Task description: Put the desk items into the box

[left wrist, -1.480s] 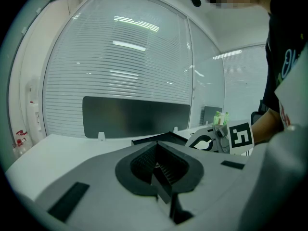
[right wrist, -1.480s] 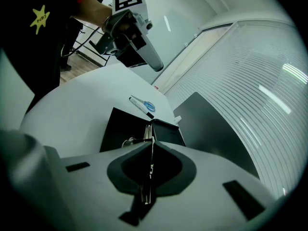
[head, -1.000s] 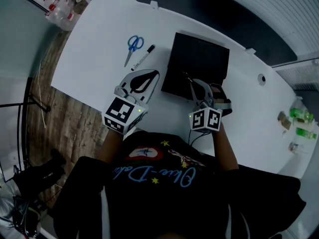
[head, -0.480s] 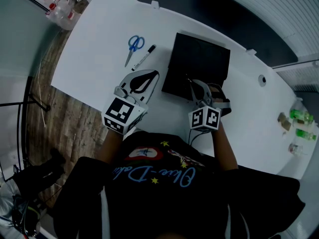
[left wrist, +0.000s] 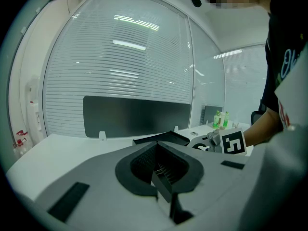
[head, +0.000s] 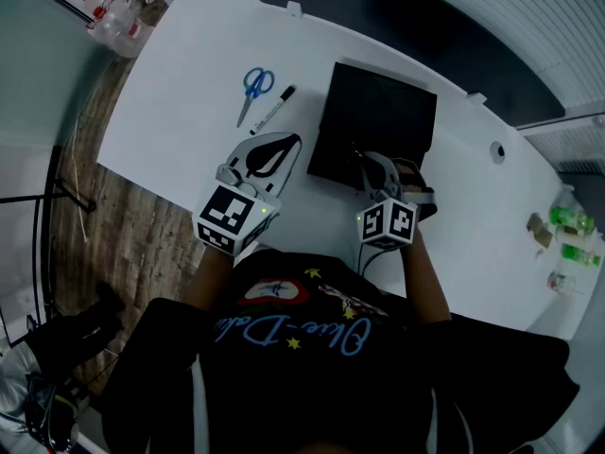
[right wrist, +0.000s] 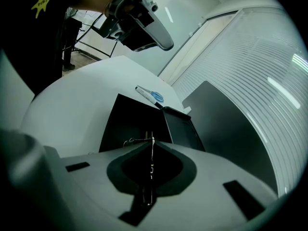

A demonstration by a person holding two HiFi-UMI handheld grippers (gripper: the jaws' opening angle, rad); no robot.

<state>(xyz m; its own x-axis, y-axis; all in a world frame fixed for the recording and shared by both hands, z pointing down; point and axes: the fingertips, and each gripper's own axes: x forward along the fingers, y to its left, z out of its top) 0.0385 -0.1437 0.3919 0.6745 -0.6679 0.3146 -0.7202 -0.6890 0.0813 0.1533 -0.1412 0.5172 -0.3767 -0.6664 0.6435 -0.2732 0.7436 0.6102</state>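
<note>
On the white desk [head: 189, 74] lie blue-handled scissors [head: 253, 87] and a marker pen [head: 273, 109], left of an open black box [head: 378, 121]. My right gripper [head: 359, 155] is at the box's near edge, shut on a thin metal wire clip [right wrist: 129, 141] that pokes out over the box [right wrist: 134, 121]. My left gripper [head: 295, 140] hovers beside the box's near left corner, shut with nothing between its fingers [left wrist: 156, 147]. In the right gripper view the scissors [right wrist: 156, 97] and marker [right wrist: 143, 91] lie beyond the box, and the left gripper [right wrist: 166, 44] hangs above the desk.
A dark partition panel [left wrist: 134, 117] runs along the desk's far edge. Green bottles [head: 570, 220] stand at the far right. A round cable hole [head: 497, 150] is right of the box. Bagged items [head: 113, 17] sit off the desk's left corner.
</note>
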